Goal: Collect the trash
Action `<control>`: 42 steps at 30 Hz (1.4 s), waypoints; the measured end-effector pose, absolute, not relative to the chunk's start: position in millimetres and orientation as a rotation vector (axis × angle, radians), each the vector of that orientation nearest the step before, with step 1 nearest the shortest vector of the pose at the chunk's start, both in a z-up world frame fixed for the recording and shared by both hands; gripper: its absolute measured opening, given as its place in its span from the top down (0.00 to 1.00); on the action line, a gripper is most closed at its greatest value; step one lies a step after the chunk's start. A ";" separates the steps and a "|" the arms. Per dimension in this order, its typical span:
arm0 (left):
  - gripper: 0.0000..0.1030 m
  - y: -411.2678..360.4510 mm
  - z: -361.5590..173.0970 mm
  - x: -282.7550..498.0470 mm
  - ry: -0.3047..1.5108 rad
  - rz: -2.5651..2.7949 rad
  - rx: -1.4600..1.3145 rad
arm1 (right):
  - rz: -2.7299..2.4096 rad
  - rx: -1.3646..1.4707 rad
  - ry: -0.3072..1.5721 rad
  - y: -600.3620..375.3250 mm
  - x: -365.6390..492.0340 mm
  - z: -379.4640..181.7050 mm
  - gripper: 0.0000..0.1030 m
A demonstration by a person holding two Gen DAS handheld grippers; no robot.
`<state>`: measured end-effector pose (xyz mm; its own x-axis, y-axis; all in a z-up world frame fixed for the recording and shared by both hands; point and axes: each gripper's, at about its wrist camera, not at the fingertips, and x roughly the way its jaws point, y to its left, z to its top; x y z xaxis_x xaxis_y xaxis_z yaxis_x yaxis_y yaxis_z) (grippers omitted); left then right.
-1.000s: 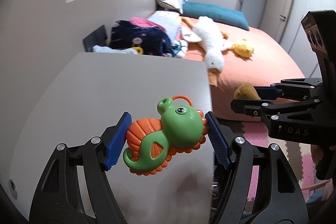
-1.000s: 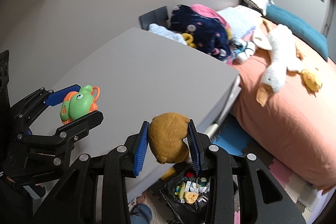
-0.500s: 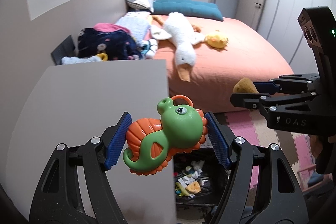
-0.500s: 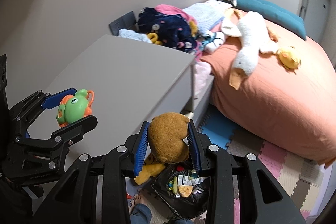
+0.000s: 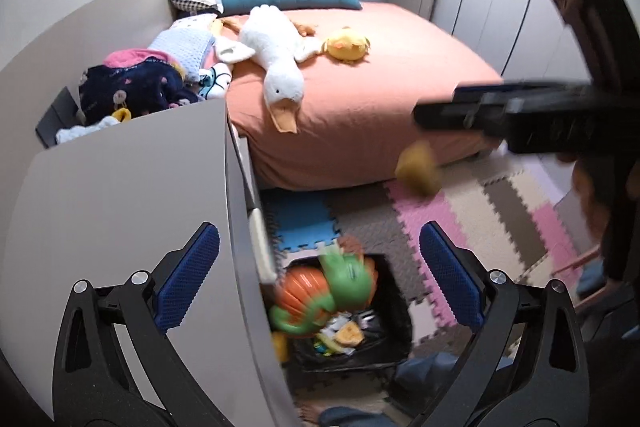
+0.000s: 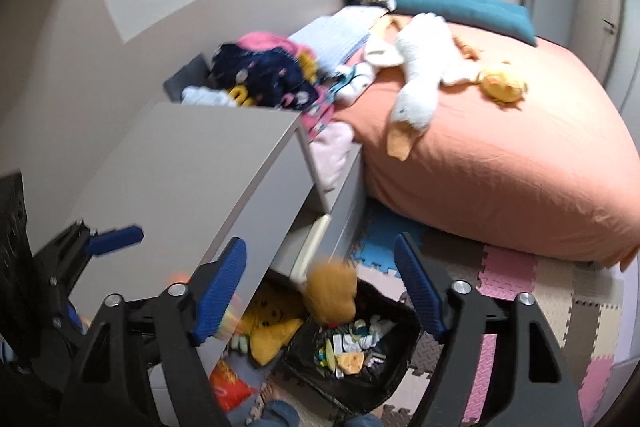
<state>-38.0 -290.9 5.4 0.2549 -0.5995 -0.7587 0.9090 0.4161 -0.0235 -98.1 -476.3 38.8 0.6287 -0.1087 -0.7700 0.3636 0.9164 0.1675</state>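
Above the black trash bag (image 6: 384,379), both tools' jaws are opening, toys between them untouched.

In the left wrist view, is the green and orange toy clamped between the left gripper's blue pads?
No. The green and orange toy is blurred over the black trash bag, clear of the left gripper, whose jaws are opening.
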 end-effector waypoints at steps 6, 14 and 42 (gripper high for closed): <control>0.06 -291.1 3.4 -38.3 0.770 -1.027 0.487 | -0.316 0.350 0.831 -488.3 -106.9 39.5 0.24; 0.06 -290.3 4.8 -37.1 0.769 -0.995 0.483 | -0.315 0.346 0.832 -485.8 -106.7 38.6 0.23; 0.06 -292.7 -3.2 -36.6 0.782 -1.009 0.482 | -0.309 0.336 0.842 -473.0 -98.6 36.2 0.23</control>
<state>-36.6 -292.7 -3.2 0.3042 -0.5627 -0.7687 0.8847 0.4662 0.0089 -98.6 -473.0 36.2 0.6276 -0.1334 -0.7670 0.3951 0.9035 0.1661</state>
